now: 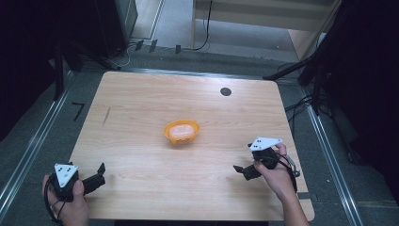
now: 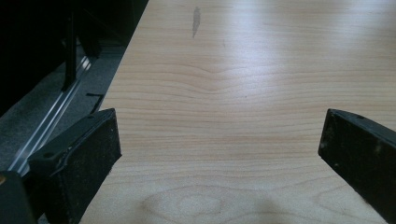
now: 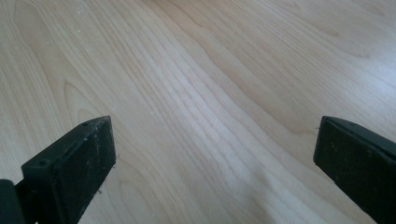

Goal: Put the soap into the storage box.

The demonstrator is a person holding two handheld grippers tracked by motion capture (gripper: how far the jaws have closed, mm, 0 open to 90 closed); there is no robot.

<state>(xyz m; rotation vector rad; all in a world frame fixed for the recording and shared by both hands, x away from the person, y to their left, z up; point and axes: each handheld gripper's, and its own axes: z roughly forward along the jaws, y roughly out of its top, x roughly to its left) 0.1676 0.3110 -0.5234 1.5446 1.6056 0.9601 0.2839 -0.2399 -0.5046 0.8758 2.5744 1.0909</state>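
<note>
orange bowl sits mid-surface, pale pinkish stuff inside, upright | left gripper jaws spread wide, nothing in them, hanging out over the near-left corner of the wooden surface | right gripper also wide apart and empty, near right edge, well apart from bowl

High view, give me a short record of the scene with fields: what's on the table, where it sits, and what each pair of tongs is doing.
surface: light wooden table
object: orange plastic bowl with something pale pink inside, near the table's middle
left tongs: open, holding nothing, at the near left corner
right tongs: open, holding nothing, at the near right side
contact: both tongs apart from the bowl
other mark: small round black disc on the far part of the table
</note>
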